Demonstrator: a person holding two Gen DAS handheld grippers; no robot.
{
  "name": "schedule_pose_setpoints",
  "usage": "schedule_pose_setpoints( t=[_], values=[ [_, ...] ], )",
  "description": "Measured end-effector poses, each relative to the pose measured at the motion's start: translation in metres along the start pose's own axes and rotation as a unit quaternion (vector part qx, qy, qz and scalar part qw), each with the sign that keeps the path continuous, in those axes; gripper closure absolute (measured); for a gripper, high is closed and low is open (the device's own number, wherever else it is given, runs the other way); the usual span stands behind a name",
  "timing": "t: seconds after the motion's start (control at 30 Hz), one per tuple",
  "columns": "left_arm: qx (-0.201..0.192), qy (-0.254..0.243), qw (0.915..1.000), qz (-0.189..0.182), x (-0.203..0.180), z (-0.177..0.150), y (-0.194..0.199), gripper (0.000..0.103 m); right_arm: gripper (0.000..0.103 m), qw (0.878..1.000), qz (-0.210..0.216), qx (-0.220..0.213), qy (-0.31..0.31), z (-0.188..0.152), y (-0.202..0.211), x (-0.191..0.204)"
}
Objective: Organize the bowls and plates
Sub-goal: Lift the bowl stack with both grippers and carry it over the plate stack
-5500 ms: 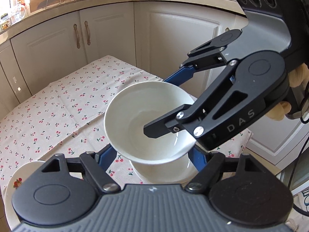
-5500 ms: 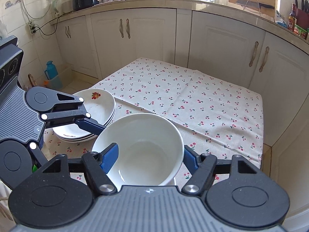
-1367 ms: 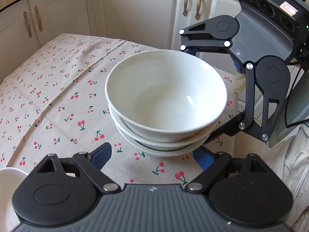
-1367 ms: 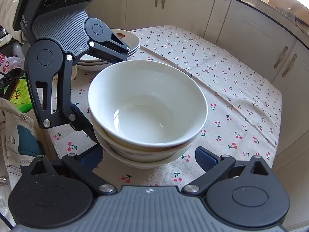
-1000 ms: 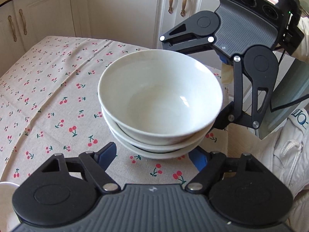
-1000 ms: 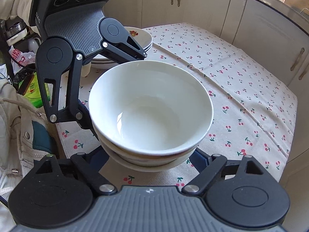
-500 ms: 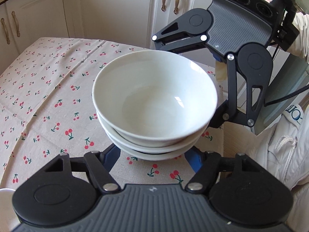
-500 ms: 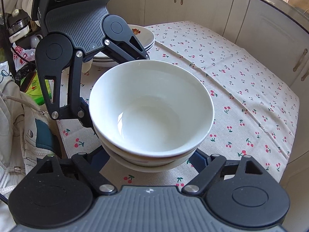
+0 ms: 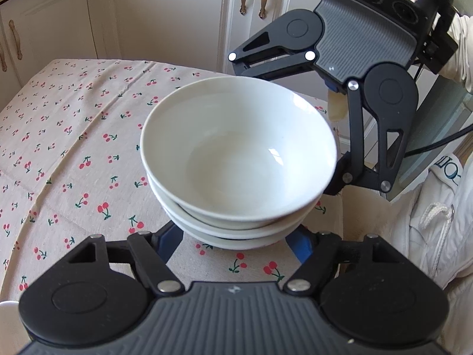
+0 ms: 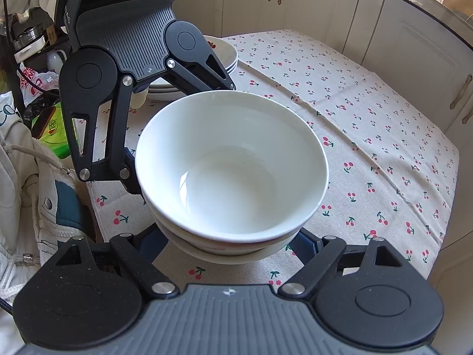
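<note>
Three white bowls sit nested in a stack (image 9: 236, 153) on the cherry-print tablecloth (image 9: 74, 148), near its front corner. My left gripper (image 9: 233, 241) straddles the bottom bowl. Its jaws are opening and its blue fingertips (image 9: 170, 238) lie close beside the bowl's underside. From the opposite side my right gripper (image 10: 227, 245) reaches under the same stack (image 10: 230, 165), its blue fingertips (image 10: 150, 245) set against the bottom bowl on both sides. The bowl rims hide where the pads meet the bowl. Each gripper's black linkage (image 10: 97, 112) appears in the other's view.
A pile of white plates (image 10: 227, 56) with a red motif stands at the back left of the table. White cabinets (image 10: 399, 44) ring the table. A person's white jacket (image 9: 437, 222) and a green packet (image 10: 53, 130) are close beyond the table's near edge.
A bowl carried earlier now tops the stack. Over the last second the left fingers closed in under the bottom bowl, then spread slightly. The right gripper and the stack have kept still.
</note>
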State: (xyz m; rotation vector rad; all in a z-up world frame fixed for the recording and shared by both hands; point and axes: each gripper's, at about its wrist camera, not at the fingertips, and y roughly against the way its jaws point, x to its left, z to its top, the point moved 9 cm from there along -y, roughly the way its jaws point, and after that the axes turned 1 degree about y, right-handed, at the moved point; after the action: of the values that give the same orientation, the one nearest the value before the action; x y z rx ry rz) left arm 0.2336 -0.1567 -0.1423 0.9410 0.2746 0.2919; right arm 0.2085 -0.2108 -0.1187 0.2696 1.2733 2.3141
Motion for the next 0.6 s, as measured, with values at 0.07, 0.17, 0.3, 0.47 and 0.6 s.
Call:
schedule_pose_setpoints(
  t=[0.07, 0.17, 0.3, 0.47, 0.6],
  values=[
    [0.0, -0.001, 1.0, -0.002, 0.0, 0.0004, -0.0004, 0.028, 0.013, 1.0, 0.0, 0.0, -0.003, 0.0001, 0.0001, -0.0002],
    [0.0, -0.002, 1.0, -0.003, 0.0002, 0.0008, -0.0011, 0.028, 0.013, 1.0, -0.002, 0.001, -0.005, 0.0002, 0.0, -0.0002],
    [-0.001, -0.003, 1.0, 0.0, -0.0004, 0.0012, -0.002, 0.028, 0.013, 1.0, -0.003, 0.001, -0.007, -0.0008, 0.0004, -0.0006],
    [-0.001, -0.003, 1.0, 0.004, -0.0019, 0.0014, -0.0014, 0.028, 0.013, 1.0, -0.006, 0.003, -0.009, -0.0013, 0.0006, -0.0007],
    [-0.002, -0.001, 1.0, 0.005, -0.0036, 0.0015, -0.0001, 0.029, 0.013, 1.0, -0.008, 0.005, -0.006, -0.0009, 0.0017, 0.0002]
  ],
)
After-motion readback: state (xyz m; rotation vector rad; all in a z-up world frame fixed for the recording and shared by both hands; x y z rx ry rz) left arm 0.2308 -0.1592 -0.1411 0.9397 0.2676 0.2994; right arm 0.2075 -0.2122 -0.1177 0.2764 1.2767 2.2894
